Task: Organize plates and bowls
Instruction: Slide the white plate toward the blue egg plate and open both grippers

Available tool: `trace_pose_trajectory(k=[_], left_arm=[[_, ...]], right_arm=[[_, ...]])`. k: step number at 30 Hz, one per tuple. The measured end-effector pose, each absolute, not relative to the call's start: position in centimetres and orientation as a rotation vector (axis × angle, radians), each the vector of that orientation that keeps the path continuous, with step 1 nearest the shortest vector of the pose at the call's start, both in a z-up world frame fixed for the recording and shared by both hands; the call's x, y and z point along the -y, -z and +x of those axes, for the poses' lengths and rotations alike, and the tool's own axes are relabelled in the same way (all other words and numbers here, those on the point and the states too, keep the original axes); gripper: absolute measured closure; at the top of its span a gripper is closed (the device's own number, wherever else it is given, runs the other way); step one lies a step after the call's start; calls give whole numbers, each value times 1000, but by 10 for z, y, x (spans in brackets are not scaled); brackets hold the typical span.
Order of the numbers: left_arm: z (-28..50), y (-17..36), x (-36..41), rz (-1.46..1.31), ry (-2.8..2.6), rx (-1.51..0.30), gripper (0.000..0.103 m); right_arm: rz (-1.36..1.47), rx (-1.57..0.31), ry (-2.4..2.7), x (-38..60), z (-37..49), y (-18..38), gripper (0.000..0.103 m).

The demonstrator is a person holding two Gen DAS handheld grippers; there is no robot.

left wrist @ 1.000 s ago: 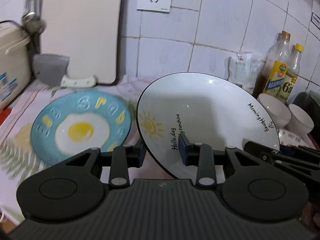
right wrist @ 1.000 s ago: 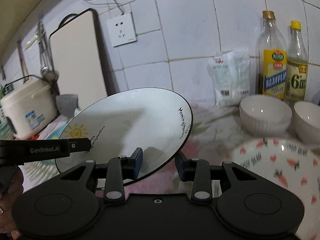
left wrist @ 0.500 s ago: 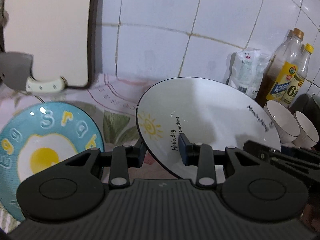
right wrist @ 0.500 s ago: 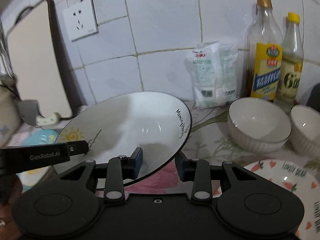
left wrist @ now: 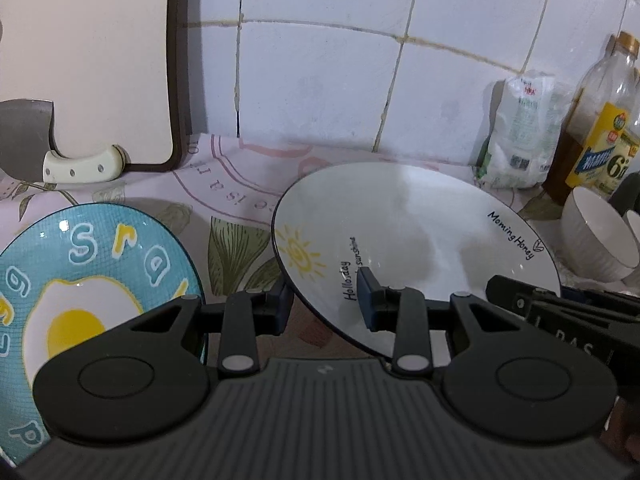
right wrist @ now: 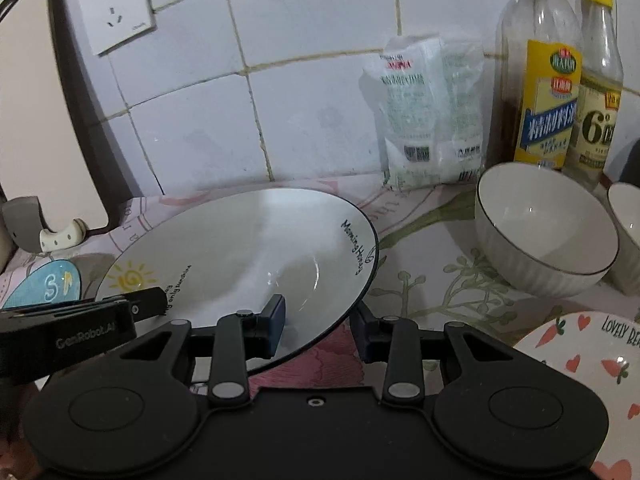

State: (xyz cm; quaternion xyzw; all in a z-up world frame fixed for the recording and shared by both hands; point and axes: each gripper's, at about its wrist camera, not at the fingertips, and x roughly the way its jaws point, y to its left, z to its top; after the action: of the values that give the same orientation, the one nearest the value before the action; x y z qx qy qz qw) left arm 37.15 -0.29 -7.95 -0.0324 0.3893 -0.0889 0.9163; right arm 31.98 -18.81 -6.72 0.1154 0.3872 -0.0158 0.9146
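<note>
While both grippers clamp it, the sun plate point(left wrist: 416, 236) holds nothing.

White plate point(left wrist: 420, 236) with black rim, yellow sun and black lettering, between dark blue fingers point(left wrist: 366, 296). Left of them, turquoise plate point(left wrist: 92, 280) with fried-egg print. Floral pink cloth point(left wrist: 240, 196) beneath.

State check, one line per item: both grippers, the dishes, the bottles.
left gripper: shut on the white plate's rim
right gripper: shut on the same rim
white plate: held by both, tilted, empty
blue egg plate: flat on counter, empty
white ribbed bowl: upright, empty
carrot plate: on counter, empty
oil bottle: upright, capped, partly full
</note>
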Motion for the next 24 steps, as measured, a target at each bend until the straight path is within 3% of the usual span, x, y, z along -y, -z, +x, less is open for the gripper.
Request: trace_pose_trajectory(k=[4, 9, 24], left_arm=[[364, 80, 5, -25, 172, -850, 65], [335, 57, -1, 31, 136, -791, 39], [234, -14, 11, 159, 179, -666, 17]], right_arm=[[312, -876, -32, 201, 315, 75, 60], [320, -785, -104, 205, 274, 49, 44], [274, -658, -231, 247, 185, -8, 40]])
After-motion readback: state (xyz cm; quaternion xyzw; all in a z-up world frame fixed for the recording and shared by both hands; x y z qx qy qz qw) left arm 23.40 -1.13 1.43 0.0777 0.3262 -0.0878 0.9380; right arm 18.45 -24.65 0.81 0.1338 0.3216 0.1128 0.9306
